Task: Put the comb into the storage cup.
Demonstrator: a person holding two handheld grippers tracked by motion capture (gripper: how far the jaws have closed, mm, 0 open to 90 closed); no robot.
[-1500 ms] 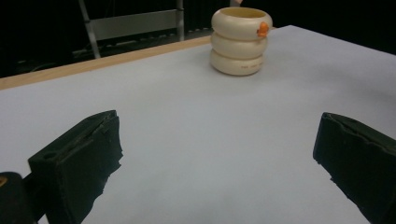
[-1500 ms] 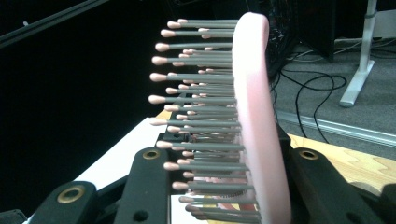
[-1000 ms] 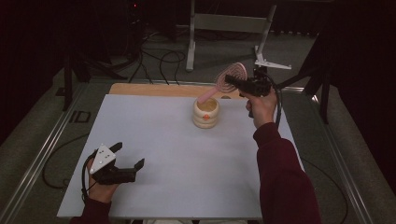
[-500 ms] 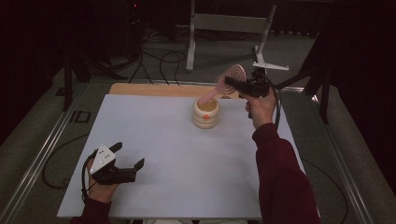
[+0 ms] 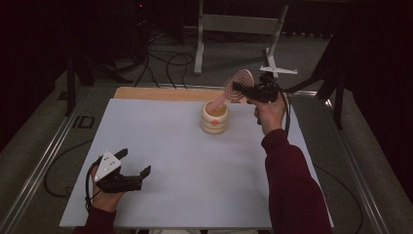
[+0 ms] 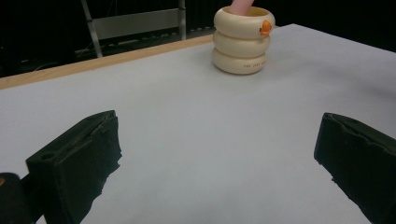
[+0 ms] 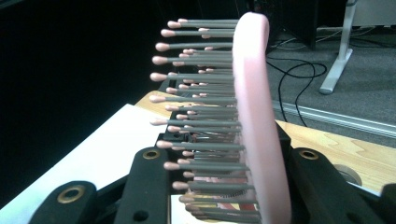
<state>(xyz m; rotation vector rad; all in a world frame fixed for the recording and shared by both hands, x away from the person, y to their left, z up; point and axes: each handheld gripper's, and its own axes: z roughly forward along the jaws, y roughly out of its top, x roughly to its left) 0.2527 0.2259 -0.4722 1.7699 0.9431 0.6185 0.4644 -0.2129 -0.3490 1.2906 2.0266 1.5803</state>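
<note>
A pink hairbrush (image 5: 237, 79) with grey bristles (image 7: 201, 98) is clamped by its head in my right gripper (image 5: 240, 88), held above the table's far side. Its pink handle (image 5: 217, 102) slants down into the mouth of a cream ringed cup (image 5: 215, 123), which has a small orange mark (image 6: 265, 28) on its rim. In the right gripper view the jaws press on both sides of the brush head (image 7: 254, 121). My left gripper (image 5: 134, 162) rests near the front left corner, open with nothing between its jaws, and looks toward the cup (image 6: 242, 46).
The pale grey tabletop (image 5: 195, 165) has a wooden strip (image 5: 160, 93) along its far edge. Behind the table stand a metal frame (image 5: 234, 24) and loose cables (image 5: 165, 63) on the floor. Metal rails (image 5: 48, 161) run along the table's sides.
The brush has tipped and come slightly down and left, so its handle end now sits in the cup's mouth. The left gripper has not moved.
</note>
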